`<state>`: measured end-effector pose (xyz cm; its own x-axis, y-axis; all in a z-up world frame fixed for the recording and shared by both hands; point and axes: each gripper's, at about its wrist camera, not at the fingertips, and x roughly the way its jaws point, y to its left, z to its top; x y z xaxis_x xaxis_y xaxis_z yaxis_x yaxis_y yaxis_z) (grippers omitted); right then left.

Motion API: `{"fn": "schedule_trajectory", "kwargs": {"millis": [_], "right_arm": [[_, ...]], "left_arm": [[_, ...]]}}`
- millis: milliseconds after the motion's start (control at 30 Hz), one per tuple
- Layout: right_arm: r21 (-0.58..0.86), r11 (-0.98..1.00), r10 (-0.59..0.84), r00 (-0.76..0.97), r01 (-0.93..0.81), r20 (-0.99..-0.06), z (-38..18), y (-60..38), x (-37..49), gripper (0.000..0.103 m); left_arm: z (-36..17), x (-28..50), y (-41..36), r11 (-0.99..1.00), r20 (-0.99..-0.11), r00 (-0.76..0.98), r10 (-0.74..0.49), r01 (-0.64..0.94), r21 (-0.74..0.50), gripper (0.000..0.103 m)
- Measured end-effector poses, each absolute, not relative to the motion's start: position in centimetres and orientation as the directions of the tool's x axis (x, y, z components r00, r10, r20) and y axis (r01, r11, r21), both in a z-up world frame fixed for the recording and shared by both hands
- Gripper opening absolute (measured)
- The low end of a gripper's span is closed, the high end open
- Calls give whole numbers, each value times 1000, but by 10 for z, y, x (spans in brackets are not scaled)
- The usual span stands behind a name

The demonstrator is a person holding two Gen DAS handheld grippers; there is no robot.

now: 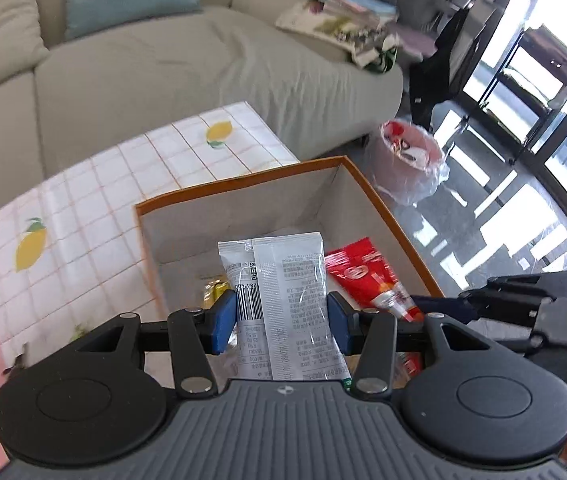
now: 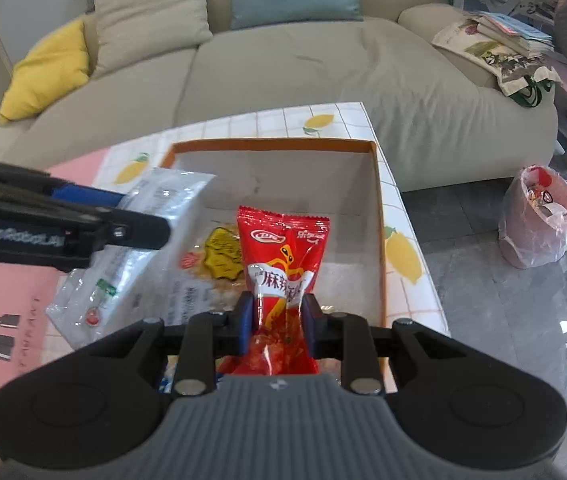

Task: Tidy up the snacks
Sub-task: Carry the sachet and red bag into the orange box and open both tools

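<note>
My left gripper (image 1: 281, 320) is shut on a white and clear snack packet (image 1: 283, 280) and holds it over the orange-rimmed cardboard box (image 1: 243, 184). From the right wrist view that same white packet (image 2: 151, 232) hangs over the box's left side, under the left gripper (image 2: 95, 216). My right gripper (image 2: 277, 320) is shut on a red snack packet (image 2: 281, 256), pinched at its middle above the box (image 2: 275, 144). A yellow and clear snack bag (image 2: 211, 264) lies on the box floor. The red packet (image 1: 367, 276) also shows at the right in the left wrist view.
The box stands on a tiled lemon-print table (image 2: 339, 116) with a pink mat (image 2: 15, 296) at its left. A beige sofa (image 2: 283, 64) runs behind the table. A lined pink waste bin (image 2: 539, 220) stands on the shiny floor at the right.
</note>
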<state>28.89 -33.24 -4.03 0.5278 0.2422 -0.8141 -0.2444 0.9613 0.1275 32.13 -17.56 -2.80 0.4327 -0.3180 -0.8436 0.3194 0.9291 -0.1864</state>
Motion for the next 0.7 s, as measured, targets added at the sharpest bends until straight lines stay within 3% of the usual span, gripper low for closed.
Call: {"fn": "schedule_trajectory", "kwargs": {"millis": [700], "right_arm": [[-44, 903, 168, 445, -428, -880, -90, -305, 361, 29]], "left_arm": [[-88, 394, -207, 937, -932, 281, -230, 322, -135, 57]]}}
